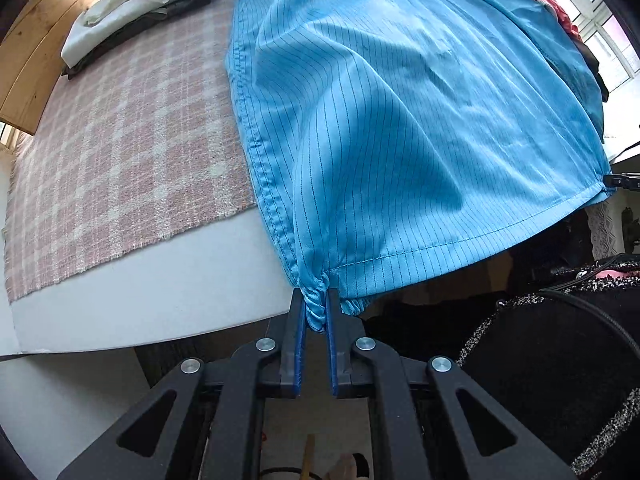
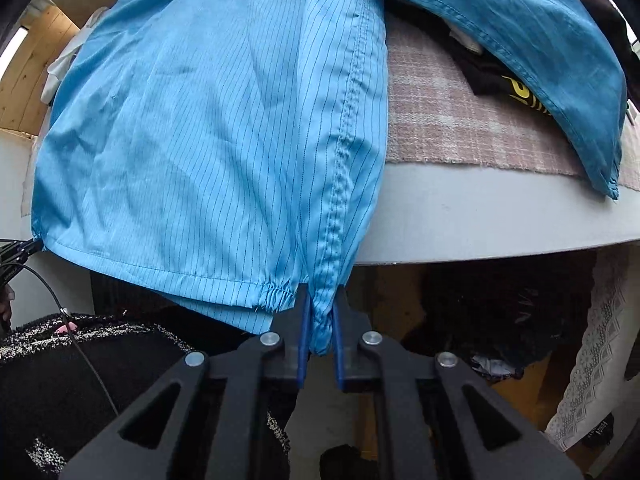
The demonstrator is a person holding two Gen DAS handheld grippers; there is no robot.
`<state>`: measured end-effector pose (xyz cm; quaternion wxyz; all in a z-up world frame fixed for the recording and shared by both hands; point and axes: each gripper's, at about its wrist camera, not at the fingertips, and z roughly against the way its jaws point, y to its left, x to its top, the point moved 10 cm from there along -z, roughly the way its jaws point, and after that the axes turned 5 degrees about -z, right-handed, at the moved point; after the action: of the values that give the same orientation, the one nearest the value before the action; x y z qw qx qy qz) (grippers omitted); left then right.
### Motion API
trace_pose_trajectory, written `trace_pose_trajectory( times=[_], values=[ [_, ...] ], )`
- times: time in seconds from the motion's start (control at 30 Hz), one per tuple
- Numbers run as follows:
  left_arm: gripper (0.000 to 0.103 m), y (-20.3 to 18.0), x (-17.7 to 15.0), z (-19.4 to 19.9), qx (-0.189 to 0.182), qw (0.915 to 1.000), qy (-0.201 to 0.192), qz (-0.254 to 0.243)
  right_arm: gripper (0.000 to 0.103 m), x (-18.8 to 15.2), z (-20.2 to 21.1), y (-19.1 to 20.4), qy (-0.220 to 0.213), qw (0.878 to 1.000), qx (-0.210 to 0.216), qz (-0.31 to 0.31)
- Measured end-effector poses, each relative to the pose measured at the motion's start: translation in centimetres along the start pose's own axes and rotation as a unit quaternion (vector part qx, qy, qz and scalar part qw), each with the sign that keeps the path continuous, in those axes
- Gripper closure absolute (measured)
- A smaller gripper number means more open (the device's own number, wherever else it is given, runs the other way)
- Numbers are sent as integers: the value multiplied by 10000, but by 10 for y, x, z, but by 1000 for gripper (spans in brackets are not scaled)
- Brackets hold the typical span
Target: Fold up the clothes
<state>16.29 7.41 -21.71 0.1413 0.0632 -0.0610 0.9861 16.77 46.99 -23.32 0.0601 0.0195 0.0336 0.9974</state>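
Note:
A light blue pin-striped garment lies spread over the table, its hem hanging past the near edge. My left gripper is shut on the bunched left hem corner, just off the table edge. In the right wrist view the same blue garment hangs toward me, and my right gripper is shut on the gathered right hem corner by the side seam. A blue sleeve drapes across the table to the right. The other gripper's tip shows at the far hem corner.
A pink plaid cloth covers the white table. Folded white and dark clothes sit at the far left. A pile of red and black clothes lies far right, a black garment with yellow print under the sleeve. The person's black tweed clothing is close.

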Motion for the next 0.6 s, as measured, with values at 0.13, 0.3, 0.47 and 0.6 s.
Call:
trace_pose_trajectory(
  times=[0.13, 0.3, 0.47, 0.6],
  values=[
    [88, -6, -9, 1, -307, 9994, 169, 27, 89, -19, -10, -6, 397, 9985, -350, 136],
    [89, 41, 17, 50, -185, 9980, -426, 434, 78, 16, 31, 13, -44, 9992, -300, 264],
    [88, 102, 57, 75, 124, 9958, -847, 315, 78, 75, 87, 28, -806, 9959, -221, 334],
    [88, 122, 122, 65, 539, 9924, -1105, -78, 63, 190, 66, 76, -1401, 9868, 94, 803]
  ],
)
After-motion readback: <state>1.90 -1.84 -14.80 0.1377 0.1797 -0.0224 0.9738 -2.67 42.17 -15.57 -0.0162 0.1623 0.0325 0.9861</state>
